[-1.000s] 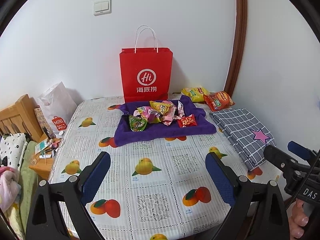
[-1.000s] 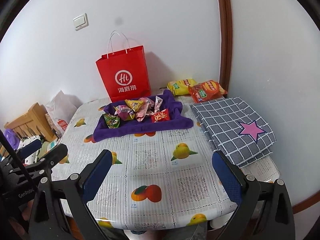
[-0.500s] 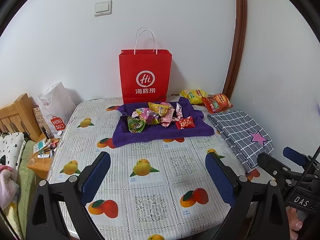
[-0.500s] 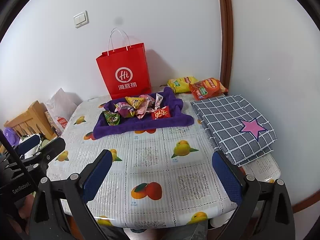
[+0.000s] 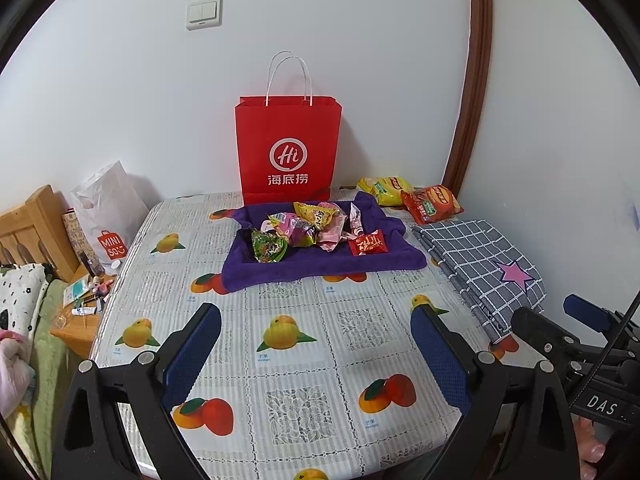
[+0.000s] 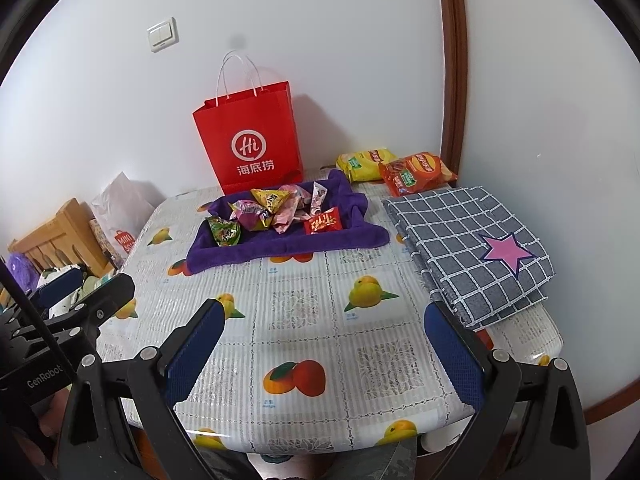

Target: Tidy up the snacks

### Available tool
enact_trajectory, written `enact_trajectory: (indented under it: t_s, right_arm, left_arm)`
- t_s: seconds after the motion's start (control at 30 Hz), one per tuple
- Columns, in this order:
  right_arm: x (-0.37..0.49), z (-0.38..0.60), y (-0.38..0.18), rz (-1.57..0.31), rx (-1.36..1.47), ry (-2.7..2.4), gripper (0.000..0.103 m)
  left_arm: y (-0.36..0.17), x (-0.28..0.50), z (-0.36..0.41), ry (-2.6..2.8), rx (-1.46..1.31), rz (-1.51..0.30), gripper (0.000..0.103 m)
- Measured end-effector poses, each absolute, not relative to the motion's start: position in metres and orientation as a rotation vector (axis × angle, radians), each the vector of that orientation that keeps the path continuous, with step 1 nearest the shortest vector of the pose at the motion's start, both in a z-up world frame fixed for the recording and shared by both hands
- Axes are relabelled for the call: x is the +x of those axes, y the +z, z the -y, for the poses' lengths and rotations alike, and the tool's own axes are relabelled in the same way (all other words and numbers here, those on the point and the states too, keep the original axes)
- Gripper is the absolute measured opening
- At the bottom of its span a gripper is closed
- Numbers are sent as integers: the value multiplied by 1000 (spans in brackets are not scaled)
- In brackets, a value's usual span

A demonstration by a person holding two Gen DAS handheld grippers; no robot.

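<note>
The table carries a glossy plastic tablecloth printed with fruit and lace squares; on its far half lies a soft purple towel, its edges turned up like a shallow tray; inside it sits a heap of small crinkled foil snack packets, among them a green triangular packet at the near left and a flat red sachet at the near right. Behind the towel, against the white wall, a stiff red paper bag with white cord handles stands upright; to the right of it, in the far corner, a puffy yellow chip bag and an orange-red chip bag lie side by side, touching. A folded grey checked cloth with a pink star rests along the right edge. The left gripper hovers over the near edge with its blue textured pads wide apart, holding nothing; the right gripper is the same, spread and empty.
</note>
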State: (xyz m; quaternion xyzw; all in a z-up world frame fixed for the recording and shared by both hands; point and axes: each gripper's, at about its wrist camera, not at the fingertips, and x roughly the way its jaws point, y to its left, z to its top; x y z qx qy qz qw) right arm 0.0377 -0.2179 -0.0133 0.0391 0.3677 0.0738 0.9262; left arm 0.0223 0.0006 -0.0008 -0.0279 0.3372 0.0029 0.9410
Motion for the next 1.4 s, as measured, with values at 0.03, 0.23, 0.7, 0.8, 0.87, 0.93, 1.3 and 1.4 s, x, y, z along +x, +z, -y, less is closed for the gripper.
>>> enact_trajectory:
  t_s: [0.03, 0.23, 0.7, 0.8, 0.87, 0.93, 1.3, 1.4]
  right_arm:
    - [38, 218, -13, -755, 82, 154, 99]
    - [35, 215, -14, -754, 76, 157, 99]
    - [31, 211, -10, -735, 74, 173, 99]
    - [31, 211, -9, -731, 75, 178, 99]
    - [30, 211, -8, -728, 71, 180, 99]
    - [30, 210, -7, -723, 69, 181, 99]
    - [29, 205, -2, -698, 59, 193, 99]
    - [29, 203, -3, -695, 58, 200, 99]
  left_arm:
    - [-1, 22, -1, 4, -57, -689, 96]
    - [0, 20, -1, 1, -54, -682, 96]
    - [2, 20, -2, 0, -54, -678, 96]
    - [3, 21, -3, 5, -54, -674, 96]
    - [4, 21, -3, 7, -58, -671, 96]
    - [5, 20, -4, 9, -60, -669, 96]
    - [7, 19, -5, 1, -63, -658, 96]
    - [6, 20, -6, 11, -52, -653, 96]
